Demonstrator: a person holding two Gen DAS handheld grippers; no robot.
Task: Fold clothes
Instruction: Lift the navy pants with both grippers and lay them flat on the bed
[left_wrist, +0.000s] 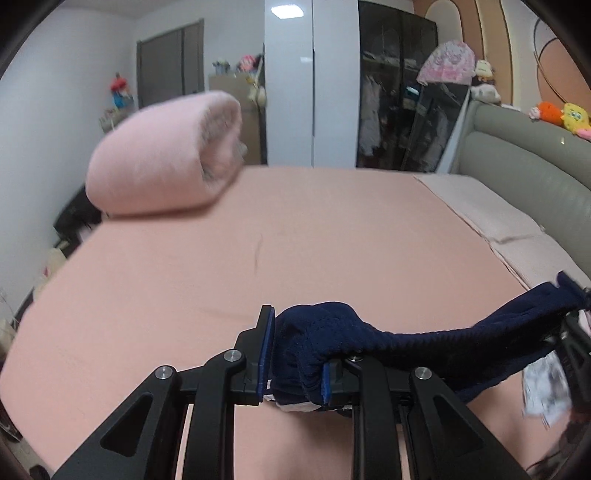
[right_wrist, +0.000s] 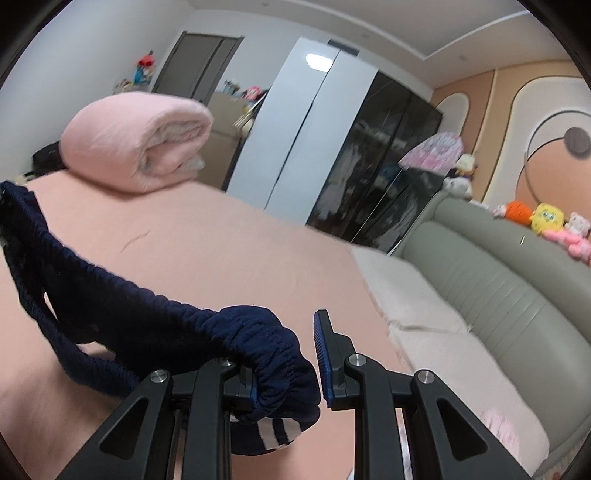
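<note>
Navy knit fabric with a gathered elastic waistband fills my left wrist view: the garment (left_wrist: 332, 339) is bunched between the pads of my left gripper (left_wrist: 297, 356), whose jaws stand narrow and clamp it. From there it stretches taut to the right, raised over the pink bed (left_wrist: 184, 280), to the other gripper at the frame's edge. A rolled pink blanket (left_wrist: 162, 155) sits on the bed's far left corner.

From my right wrist camera, the same waistband drapes over the left finger of my right gripper (right_wrist: 286, 363) and hangs below it, showing white stripes. I see a gap between cloth and right pad, so I cannot tell whether these jaws truly grip it.
</note>
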